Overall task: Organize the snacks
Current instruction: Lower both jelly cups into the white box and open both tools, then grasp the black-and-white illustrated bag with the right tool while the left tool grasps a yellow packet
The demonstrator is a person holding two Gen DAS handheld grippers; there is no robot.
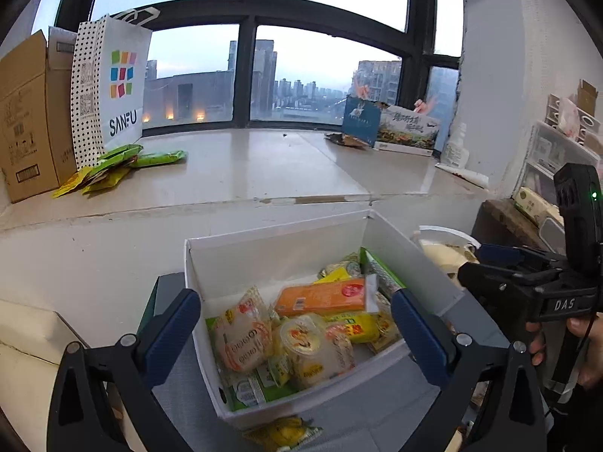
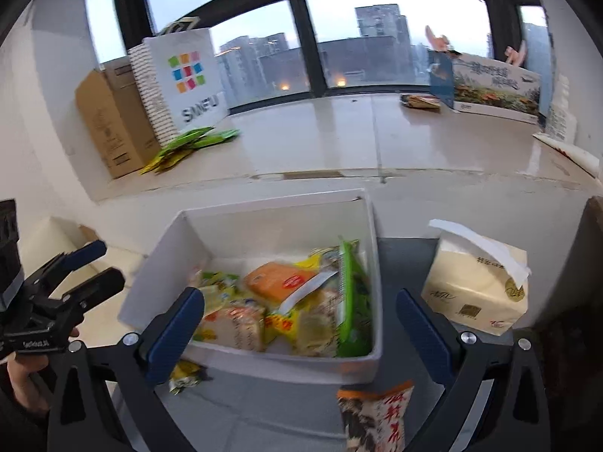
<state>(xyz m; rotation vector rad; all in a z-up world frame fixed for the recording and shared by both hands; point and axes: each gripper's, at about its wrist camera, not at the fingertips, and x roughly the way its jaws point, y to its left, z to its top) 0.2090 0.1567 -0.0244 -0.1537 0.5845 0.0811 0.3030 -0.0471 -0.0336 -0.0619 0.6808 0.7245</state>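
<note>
Both grippers wide and empty over the white box (image 1: 264, 248) — loose packets remain.
Pick the printed packet (image 2: 377, 414) by its edge — right gripper (image 2: 301, 324), fingers narrowed first; left gripper (image 1: 297, 324) clear.

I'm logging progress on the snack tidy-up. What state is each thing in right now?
White box: open-topped, partly filled with snacks.
Orange packet: lying on top inside the box.
Yellow packet: outside the box, in front of it.
Patterned packet: outside the box, on the grey surface.
Tissue pack: upright right of the box, one tissue pulled up.
Left gripper: open, empty.
Right gripper: open, empty.
</note>
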